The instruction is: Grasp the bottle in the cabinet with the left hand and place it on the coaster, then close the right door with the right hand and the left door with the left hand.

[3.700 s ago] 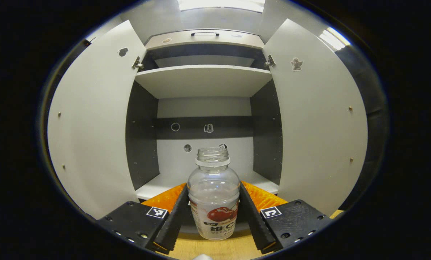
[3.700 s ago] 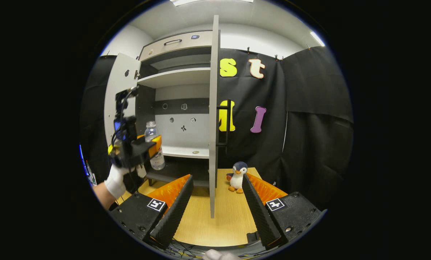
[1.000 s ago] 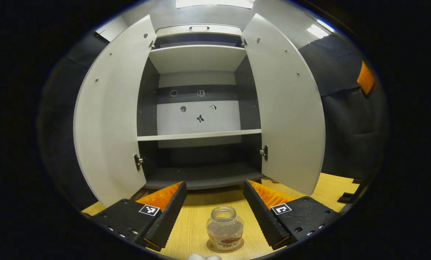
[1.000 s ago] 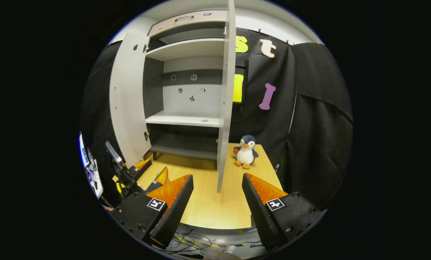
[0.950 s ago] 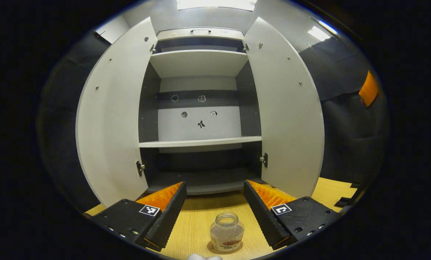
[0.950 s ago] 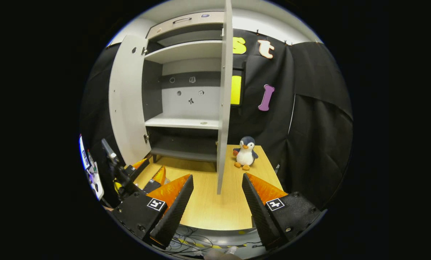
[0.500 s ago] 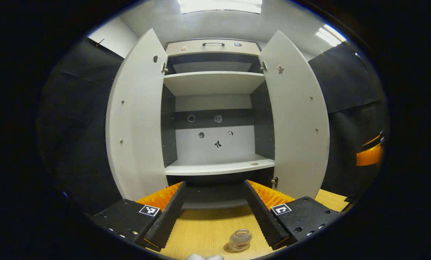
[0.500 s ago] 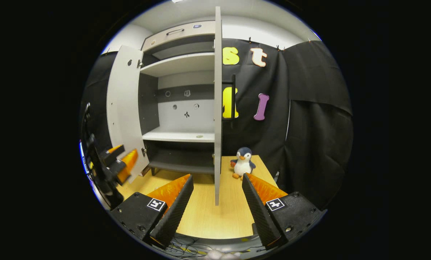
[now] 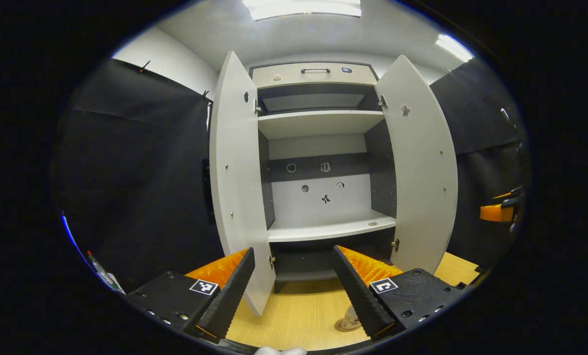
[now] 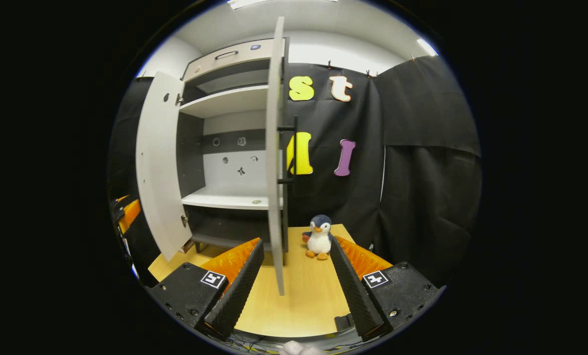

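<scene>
While ajar, right door's edge between right tool's fingers.

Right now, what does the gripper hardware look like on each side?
Both match. The left gripper and right gripper each have two long wedge-shaped jaws with ribbed inner faces, set on matte black blocks with visible screws. Each block carries a small square black-and-white tag. Loose cables lie below the right gripper.

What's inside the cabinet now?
The cabinet has bare shelves, a small round thing on the middle shelf, and stickers on its back wall. The fingers hide part of the bottom shelf.
</scene>
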`<action>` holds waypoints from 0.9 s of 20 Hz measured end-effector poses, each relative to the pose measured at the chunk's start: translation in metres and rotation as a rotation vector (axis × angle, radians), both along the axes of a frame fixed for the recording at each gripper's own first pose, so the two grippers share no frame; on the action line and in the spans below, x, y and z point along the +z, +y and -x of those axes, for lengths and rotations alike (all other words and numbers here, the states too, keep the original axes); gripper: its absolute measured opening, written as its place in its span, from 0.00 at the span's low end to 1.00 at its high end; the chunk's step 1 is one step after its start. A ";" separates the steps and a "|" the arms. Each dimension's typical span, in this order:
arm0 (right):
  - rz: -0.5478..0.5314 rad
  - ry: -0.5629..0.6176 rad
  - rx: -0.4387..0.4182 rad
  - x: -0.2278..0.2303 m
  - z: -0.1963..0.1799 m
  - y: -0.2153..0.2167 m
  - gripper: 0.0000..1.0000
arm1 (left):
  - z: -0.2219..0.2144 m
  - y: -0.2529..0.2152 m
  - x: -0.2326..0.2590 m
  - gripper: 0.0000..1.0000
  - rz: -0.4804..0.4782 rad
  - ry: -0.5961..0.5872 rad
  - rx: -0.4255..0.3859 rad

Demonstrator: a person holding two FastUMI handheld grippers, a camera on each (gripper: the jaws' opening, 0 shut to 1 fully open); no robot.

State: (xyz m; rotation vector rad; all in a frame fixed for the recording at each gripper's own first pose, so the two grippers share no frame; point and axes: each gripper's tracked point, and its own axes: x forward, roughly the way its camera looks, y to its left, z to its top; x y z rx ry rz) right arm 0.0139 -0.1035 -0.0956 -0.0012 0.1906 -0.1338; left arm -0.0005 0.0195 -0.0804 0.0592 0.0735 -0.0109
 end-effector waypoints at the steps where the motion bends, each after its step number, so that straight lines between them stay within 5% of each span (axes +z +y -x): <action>1: 0.005 -0.008 -0.014 0.004 -0.007 -0.011 0.83 | 0.001 0.001 0.001 0.96 0.003 0.001 0.001; 9: 0.013 -0.113 0.025 0.067 -0.082 -0.063 0.83 | 0.007 0.003 0.010 0.96 0.027 0.032 0.051; 18: 0.043 -0.144 0.255 0.108 -0.144 -0.037 0.84 | -0.009 -0.013 0.025 0.95 0.049 -0.010 0.123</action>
